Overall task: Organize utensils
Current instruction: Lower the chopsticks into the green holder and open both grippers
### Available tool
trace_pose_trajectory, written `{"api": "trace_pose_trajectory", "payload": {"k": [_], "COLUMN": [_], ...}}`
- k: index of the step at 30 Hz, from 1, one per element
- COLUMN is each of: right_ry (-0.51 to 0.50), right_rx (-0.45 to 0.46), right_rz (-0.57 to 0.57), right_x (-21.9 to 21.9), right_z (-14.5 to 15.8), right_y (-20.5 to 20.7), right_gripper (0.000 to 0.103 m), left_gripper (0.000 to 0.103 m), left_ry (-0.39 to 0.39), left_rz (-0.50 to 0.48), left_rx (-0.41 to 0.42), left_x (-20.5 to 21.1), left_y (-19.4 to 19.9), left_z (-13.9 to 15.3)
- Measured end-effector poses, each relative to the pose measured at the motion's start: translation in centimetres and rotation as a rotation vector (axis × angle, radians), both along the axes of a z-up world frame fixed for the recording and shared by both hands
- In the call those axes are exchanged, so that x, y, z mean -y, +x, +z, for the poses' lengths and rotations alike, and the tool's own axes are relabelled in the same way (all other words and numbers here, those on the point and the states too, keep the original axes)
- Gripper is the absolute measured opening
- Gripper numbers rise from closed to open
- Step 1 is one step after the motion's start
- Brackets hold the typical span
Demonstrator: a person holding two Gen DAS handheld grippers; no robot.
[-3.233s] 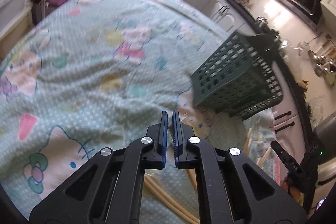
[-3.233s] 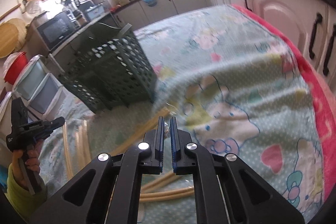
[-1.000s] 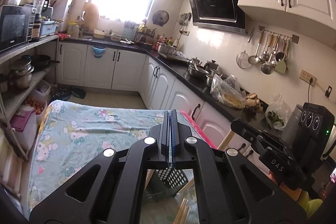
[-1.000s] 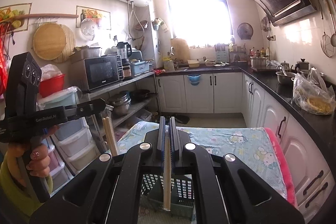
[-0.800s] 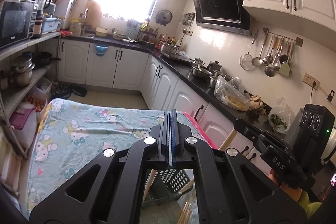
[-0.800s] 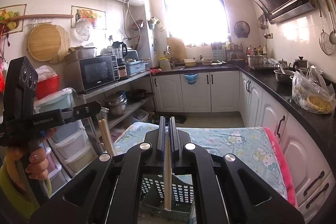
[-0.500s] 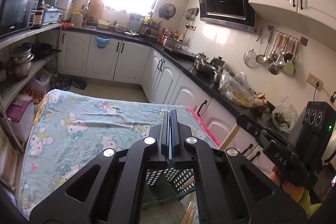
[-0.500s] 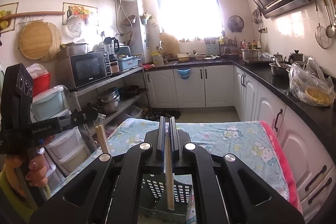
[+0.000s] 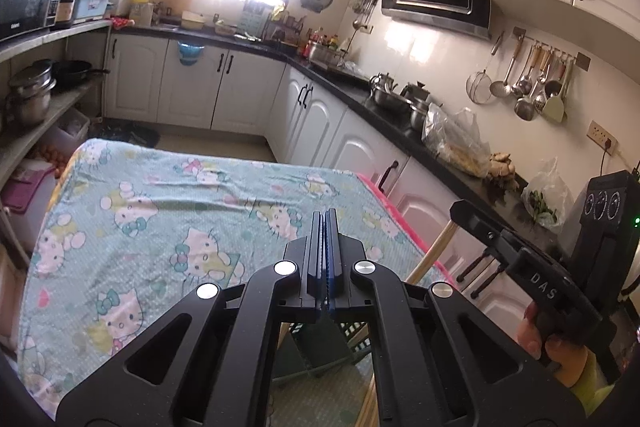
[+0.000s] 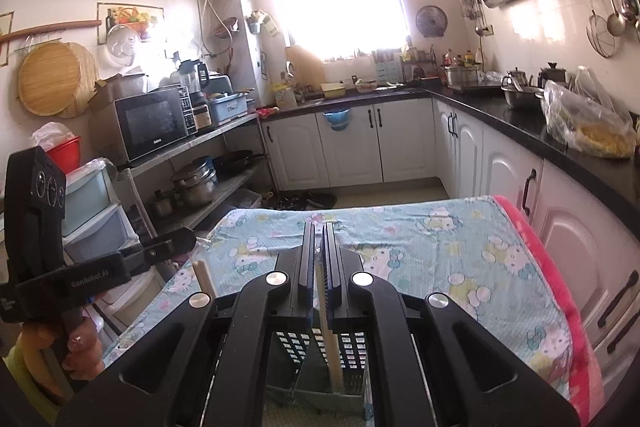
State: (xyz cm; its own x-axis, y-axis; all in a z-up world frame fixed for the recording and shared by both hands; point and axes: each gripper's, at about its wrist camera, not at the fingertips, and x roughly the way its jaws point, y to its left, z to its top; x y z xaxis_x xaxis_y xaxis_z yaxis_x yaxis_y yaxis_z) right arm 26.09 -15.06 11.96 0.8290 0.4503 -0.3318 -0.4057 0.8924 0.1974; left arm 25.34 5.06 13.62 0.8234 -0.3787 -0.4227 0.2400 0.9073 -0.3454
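Observation:
My right gripper [image 10: 318, 227] is shut on a wooden chopstick [image 10: 333, 355] that hangs down into the dark green slotted basket [image 10: 352, 351] under it. In the left wrist view the right gripper [image 9: 464, 213] holds that chopstick [image 9: 436, 251] slanting down towards the basket [image 9: 324, 347]. My left gripper [image 9: 325, 217] is shut tight, above the basket. In the right wrist view the left gripper [image 10: 188, 237] grips a pair of chopsticks [image 10: 204, 279] that point down.
The table carries a pale green Hello Kitty cloth [image 9: 160, 211] with a pink edge [image 10: 560, 291]. White cabinets with a black counter [image 9: 400, 131] run along the right. Shelves with pots and storage drawers [image 10: 96, 219] stand on the left. More chopsticks [image 9: 366, 411] lie beside the basket.
Both grippers have lowered and tipped down a little over the basket. The chopstick in my right gripper has sunk deeper into the basket. The left gripper's chopsticks have come lower.

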Motion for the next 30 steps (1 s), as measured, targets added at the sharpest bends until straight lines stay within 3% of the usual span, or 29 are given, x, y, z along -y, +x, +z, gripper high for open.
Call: {"api": "trace_pose_trajectory", "payload": {"k": [18,21,23,30], "right_ry": [0.035,0.029,0.034,0.031], "right_rx": [-0.094,-0.111,-0.122,-0.144], "right_rz": [-0.032,-0.035,-0.037,-0.052], "right_x": [0.1,0.1,0.2,0.9], "right_z": [-3.4,-3.8,-4.1,-4.7], "right_y": [1.1,1.3,1.4,1.4], "right_gripper": [0.006,0.015,0.021,0.029], "left_gripper": [0.000,0.001,0.004,0.026], "left_ry": [0.063,0.063,0.067,0.069], "left_rz": [0.044,0.052,0.059,0.092], "left_rx": [-0.026,-0.039,-0.047,-0.070], "left_x": [-1.0,-1.2,-1.3,-1.8], "left_y": [-0.3,-0.2,-0.2,-0.5], "left_z": [-2.5,-2.6,-2.8,-3.3]}}
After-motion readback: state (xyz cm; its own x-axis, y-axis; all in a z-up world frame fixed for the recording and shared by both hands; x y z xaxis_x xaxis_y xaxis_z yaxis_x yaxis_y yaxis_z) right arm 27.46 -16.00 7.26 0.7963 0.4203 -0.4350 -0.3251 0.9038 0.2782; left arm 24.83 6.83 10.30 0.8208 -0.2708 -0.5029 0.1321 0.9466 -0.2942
